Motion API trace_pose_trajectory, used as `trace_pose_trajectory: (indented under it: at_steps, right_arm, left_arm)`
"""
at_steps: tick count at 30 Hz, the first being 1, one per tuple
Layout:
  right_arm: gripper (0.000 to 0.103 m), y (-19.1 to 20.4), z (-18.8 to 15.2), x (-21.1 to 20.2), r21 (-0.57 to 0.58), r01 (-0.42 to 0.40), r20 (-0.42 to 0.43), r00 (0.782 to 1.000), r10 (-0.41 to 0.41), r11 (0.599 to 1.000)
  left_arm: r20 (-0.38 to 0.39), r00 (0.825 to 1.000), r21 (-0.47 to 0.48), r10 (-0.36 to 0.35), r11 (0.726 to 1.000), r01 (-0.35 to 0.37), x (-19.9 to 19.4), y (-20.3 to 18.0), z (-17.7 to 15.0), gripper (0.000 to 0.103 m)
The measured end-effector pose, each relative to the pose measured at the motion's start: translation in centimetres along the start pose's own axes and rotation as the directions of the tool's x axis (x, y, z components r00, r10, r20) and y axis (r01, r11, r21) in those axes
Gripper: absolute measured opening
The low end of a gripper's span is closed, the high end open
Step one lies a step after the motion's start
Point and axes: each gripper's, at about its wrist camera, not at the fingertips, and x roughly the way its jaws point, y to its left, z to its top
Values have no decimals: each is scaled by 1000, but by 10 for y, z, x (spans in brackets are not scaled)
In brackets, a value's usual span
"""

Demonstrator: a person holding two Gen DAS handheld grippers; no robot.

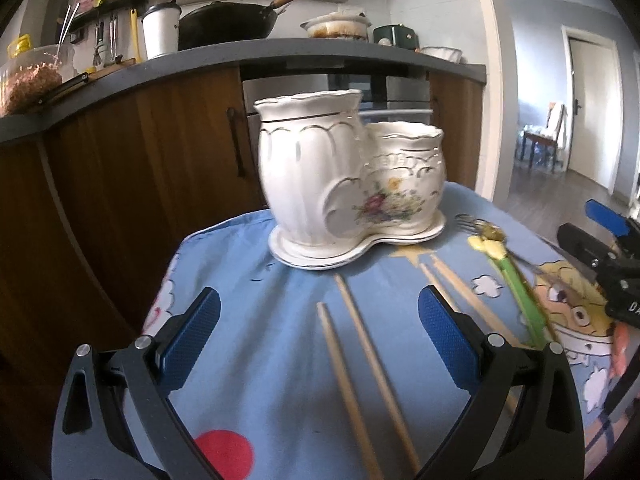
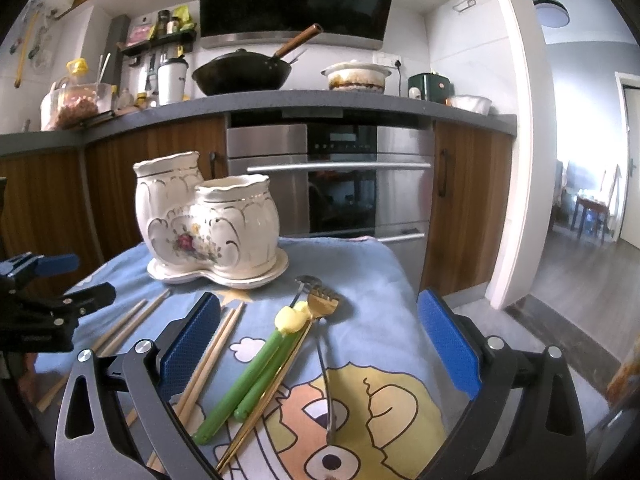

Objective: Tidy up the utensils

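Both empty: left gripper (image 1: 319,336) spread over two wooden chopsticks (image 1: 362,368), right gripper (image 2: 319,340) spread over green-handled utensils (image 2: 248,376), lower centre. White floral ceramic twin-pot holder (image 2: 212,220) centre-left. Risk: thin sticks rolling on the blue cartoon cloth (image 2: 360,264); a nudge could tip the holder.

Chopsticks (image 1: 360,368), forks (image 2: 320,300) lie flat before seemingly empty holder (image 2: 208,220).

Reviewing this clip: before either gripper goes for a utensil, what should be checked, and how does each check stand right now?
1. Left gripper jaws open, nothing held: ok.
2. Right gripper jaws open, nothing held: ok.
3. White ceramic two-cup utensil holder upright on its saucer: ok.
4. Both cups free of contents: cannot tell, the insides are hidden.
5. Pair of wooden chopsticks lying between the left jaws: ok.
6. Gold fork free of the green-handled utensils: not ok, they overlap.
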Motion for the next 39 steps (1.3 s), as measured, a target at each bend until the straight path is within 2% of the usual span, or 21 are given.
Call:
trace_pose_trajectory:
  at_steps: [2, 5, 10, 15, 18, 20, 21, 23, 26, 29, 34, 36, 39]
  right_arm:
    - [98, -1, 1, 3, 0, 1, -22, 1000, -1, 1000]
    - [98, -6, 4, 7, 25, 4, -73, 997, -2, 1000]
    - [98, -22, 15, 20, 71, 42, -151, 988, -30, 997]
    - [95, -22, 19, 43, 12, 35, -250, 968, -31, 999]
    - [81, -23, 23, 57, 19, 6, -303, 953, 0, 1000]
    - [67, -23, 24, 67, 37, -17, -344, 939, 29, 999]
    - [63, -24, 24, 74, 54, -29, -371, 928, 47, 998]
    - [55, -27, 23, 85, 100, -52, -407, 909, 89, 994]
    - [48, -32, 20, 97, 162, -79, -447, 883, 145, 984]
    - [42, -37, 16, 108, 235, -106, -477, 854, 210, 966]
    - [38, -48, 13, 123, 349, -133, -486, 821, 301, 928]
    - [32, -48, 16, 126, 364, -141, -479, 819, 315, 921]
    - [30, -43, 19, 127, 353, -147, -483, 818, 314, 924]
  left_arm:
    - [-4, 1000, 15, 17, 1000, -17, 0, 3, 1, 98]
    - [-81, 997, 49, 12, 999, -8, 3, 7, 3, 98]
    - [-164, 986, 47, 9, 999, -2, 15, 13, -1, 98]
    - [-211, 977, 11, -28, 999, 31, 25, 17, -9, 98]
    - [-241, 970, 5, -39, 999, 42, 30, 18, -12, 95]
    - [-276, 958, -13, -77, 997, 76, 32, 19, -12, 87]
    - [-289, 954, -14, -84, 996, 83, 32, 18, -13, 85]
    - [-306, 949, 3, -80, 996, 85, 33, 17, -14, 72]
    - [-334, 935, -3, -115, 993, 121, 34, 16, -18, 56]
    - [-353, 926, 6, -138, 989, 149, 32, 11, -19, 48]
    - [-369, 920, 29, -135, 987, 156, 29, 4, -18, 43]
    - [-370, 920, 34, -132, 987, 155, 30, 3, -17, 42]
    - [-371, 919, 31, -133, 987, 155, 34, 5, -16, 40]
